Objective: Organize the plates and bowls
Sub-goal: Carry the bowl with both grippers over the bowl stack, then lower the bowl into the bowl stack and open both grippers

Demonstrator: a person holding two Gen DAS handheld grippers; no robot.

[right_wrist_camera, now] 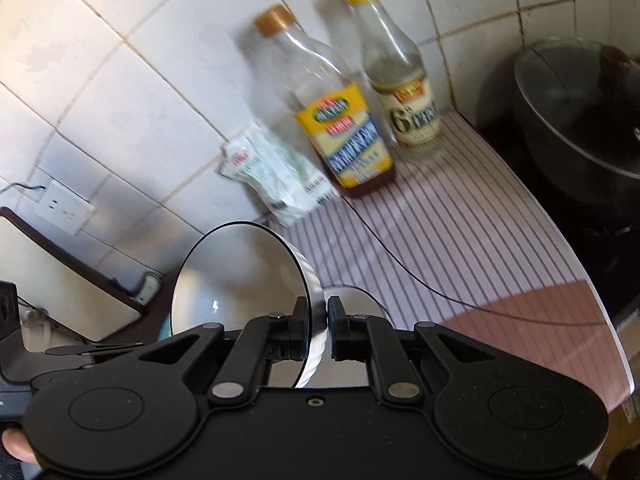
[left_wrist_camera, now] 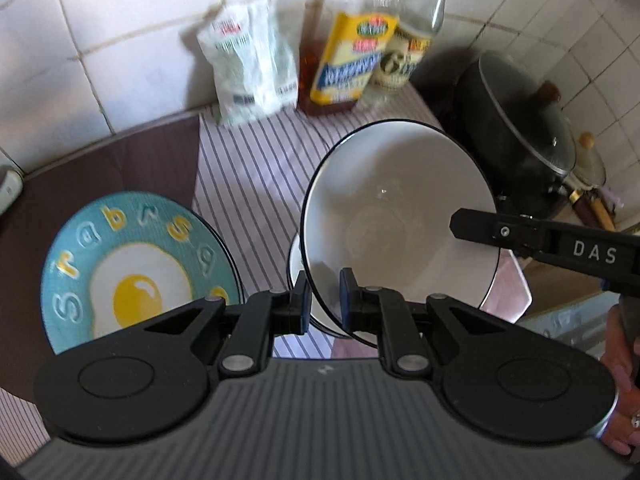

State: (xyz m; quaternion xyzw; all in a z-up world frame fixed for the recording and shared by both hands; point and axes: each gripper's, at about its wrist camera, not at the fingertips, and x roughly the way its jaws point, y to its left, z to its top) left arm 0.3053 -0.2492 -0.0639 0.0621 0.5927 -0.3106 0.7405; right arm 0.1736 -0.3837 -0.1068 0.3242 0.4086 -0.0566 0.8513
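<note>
A white bowl with a black rim (left_wrist_camera: pixel 396 216) is tilted above a second white bowl (left_wrist_camera: pixel 298 276) on the striped cloth. My left gripper (left_wrist_camera: pixel 324 300) is shut on its near rim. My right gripper (left_wrist_camera: pixel 456 226) reaches in from the right and pinches the opposite rim. In the right wrist view my right gripper (right_wrist_camera: pixel 318 328) is shut on the same white bowl (right_wrist_camera: pixel 240 276), which stands on edge between the jaws. A teal plate with a fried-egg picture (left_wrist_camera: pixel 136 268) lies at the left on the brown mat.
Two sauce bottles (left_wrist_camera: pixel 352 48) (right_wrist_camera: pixel 344 136) and a white packet (left_wrist_camera: pixel 248 64) stand against the tiled wall at the back. A black pot with a glass lid (left_wrist_camera: pixel 520 132) sits at the right. The striped cloth (right_wrist_camera: pixel 460 240) covers the counter.
</note>
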